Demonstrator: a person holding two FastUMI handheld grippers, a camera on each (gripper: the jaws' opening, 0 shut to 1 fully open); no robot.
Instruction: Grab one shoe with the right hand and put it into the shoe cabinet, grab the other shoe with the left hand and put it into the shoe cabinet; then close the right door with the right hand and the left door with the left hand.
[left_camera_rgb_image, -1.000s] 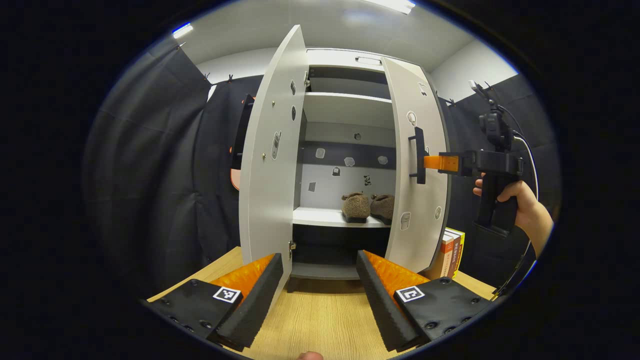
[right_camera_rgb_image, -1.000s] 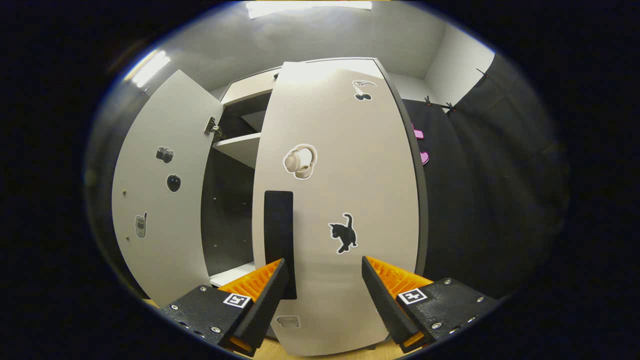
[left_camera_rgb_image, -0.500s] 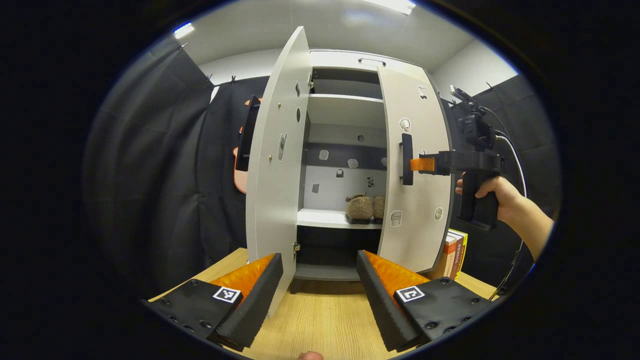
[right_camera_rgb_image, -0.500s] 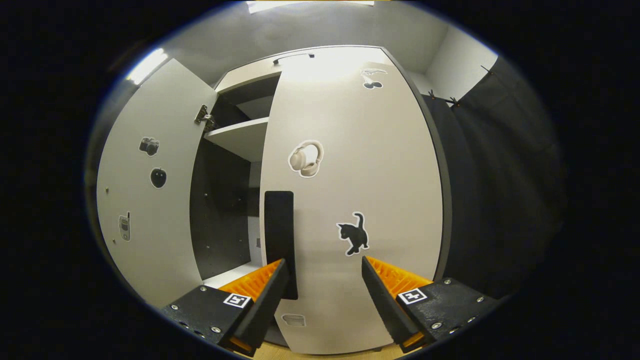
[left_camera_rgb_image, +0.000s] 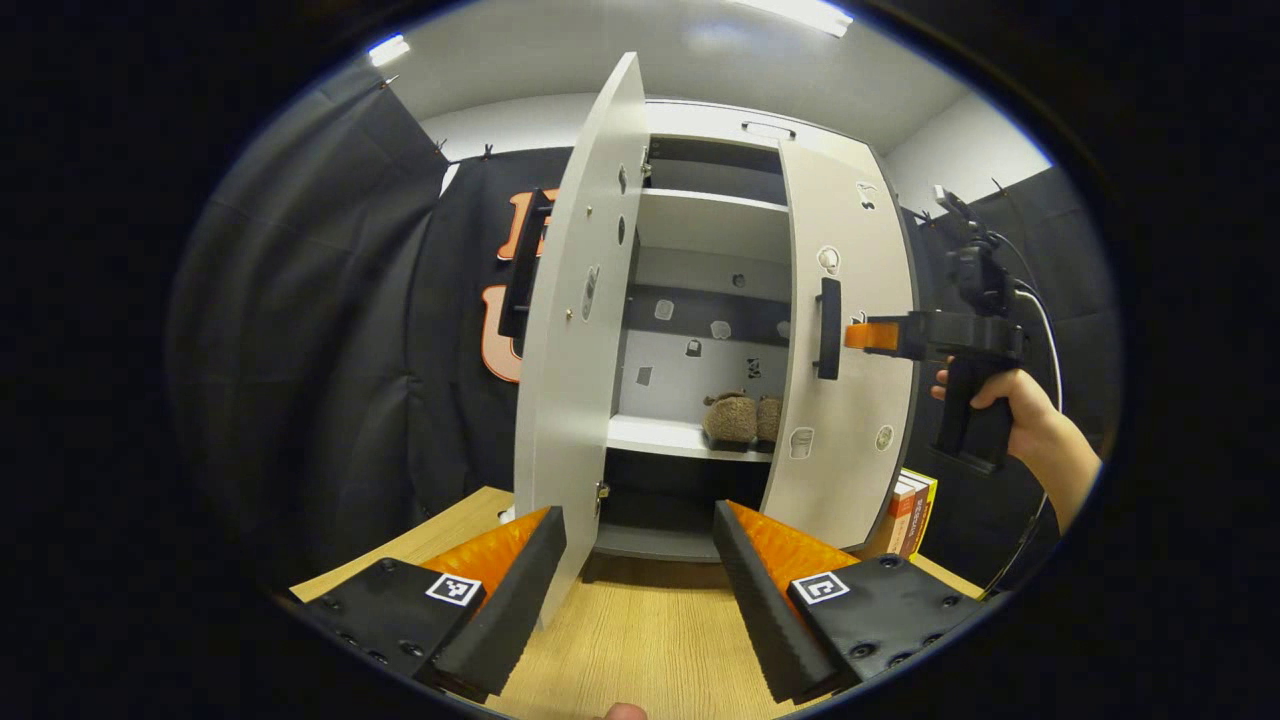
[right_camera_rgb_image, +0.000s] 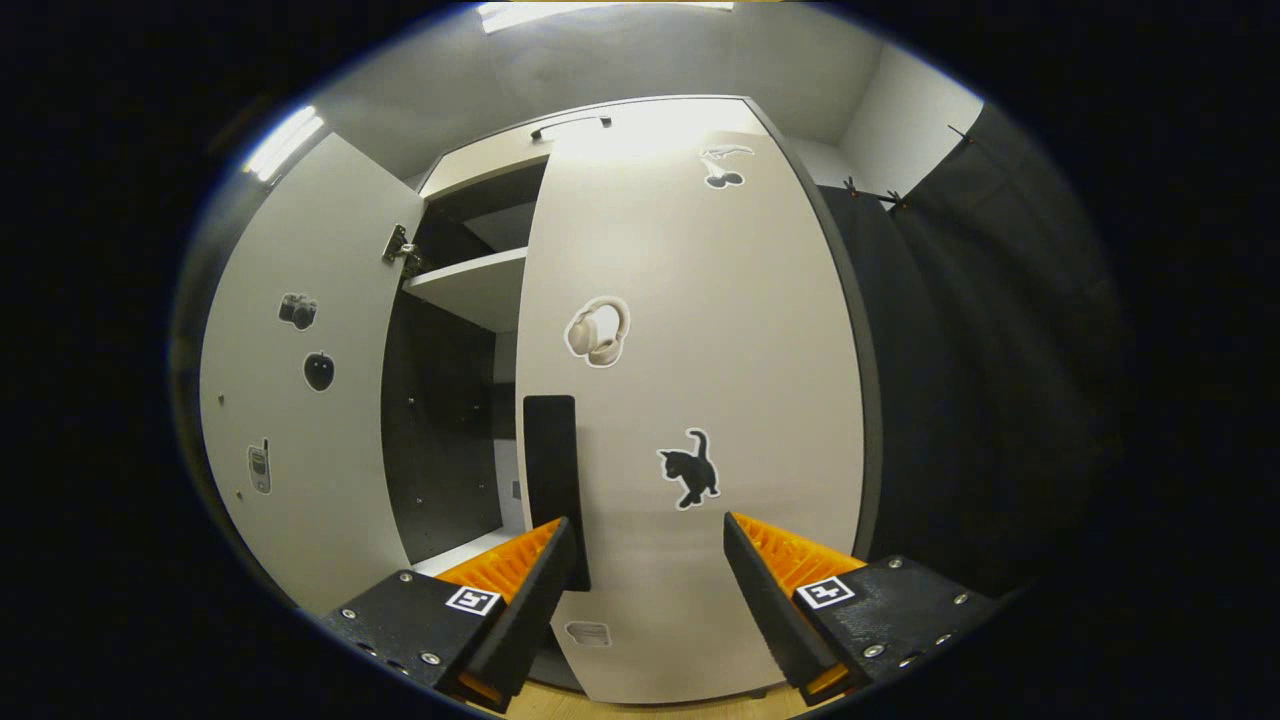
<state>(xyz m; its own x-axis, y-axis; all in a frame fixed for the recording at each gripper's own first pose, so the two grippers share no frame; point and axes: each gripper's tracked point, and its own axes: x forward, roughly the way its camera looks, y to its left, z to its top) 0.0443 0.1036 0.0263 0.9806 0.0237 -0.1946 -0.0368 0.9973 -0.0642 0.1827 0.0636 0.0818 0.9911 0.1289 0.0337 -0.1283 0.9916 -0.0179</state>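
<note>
Left gripper (left_camera_rgb_image: 640, 590): black blocks carrying square black-and-white markers and dark screws. Right gripper (left_camera_rgb_image: 868, 336): black pistol-grip body, a camera on top, pale cable trailing below a bare hand (left_camera_rgb_image: 1015, 405).

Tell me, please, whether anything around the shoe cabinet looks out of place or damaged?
Nothing stands out. Both shoes sit upright side by side on the shelf, and the left door and right door hang straight, simply not yet shut.

Ceiling strip lights (left_camera_rgb_image: 800, 12) cast bright, even light (glare on the right door (right_camera_rgb_image: 640, 130)); fisheye bends edges, focus sharp.
</note>
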